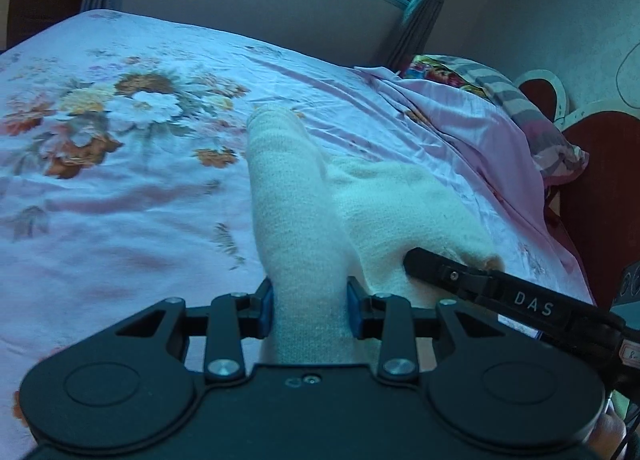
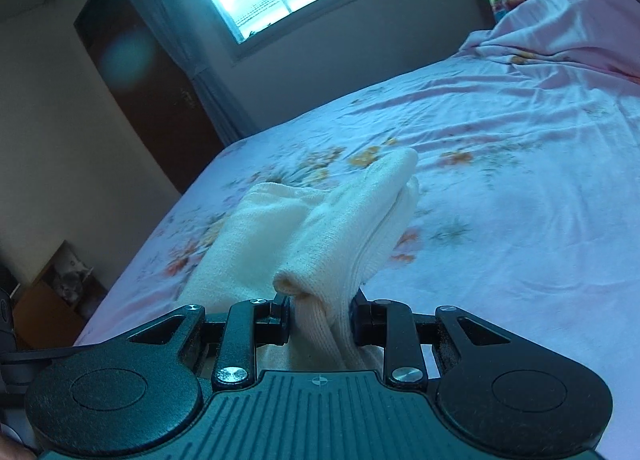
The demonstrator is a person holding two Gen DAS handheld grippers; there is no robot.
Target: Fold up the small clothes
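plainly, cream knit sock (image 1: pixel 288 196) hangs bunched, ribbed.

We see our left claw (image 1: pixel 310 310) from just behind, its black body filling the bottom of the left wrist view. Its two blue-padded fingers (image 1: pixel 265 310) press inward on a strip of cream knit cloth (image 1: pixel 288 200) and point forward and downward. Our right claw (image 1: pixel 416 260) reaches in from the right at a slant, its dark tip buried in the same cloth. In the right wrist view, the right claw's (image 2: pixel 320 320) black fingers (image 2: pixel 280 320) are likewise clamped on a bunched fold. A fingertip (image 1: pixel 612 432) shows at the lower right edge.
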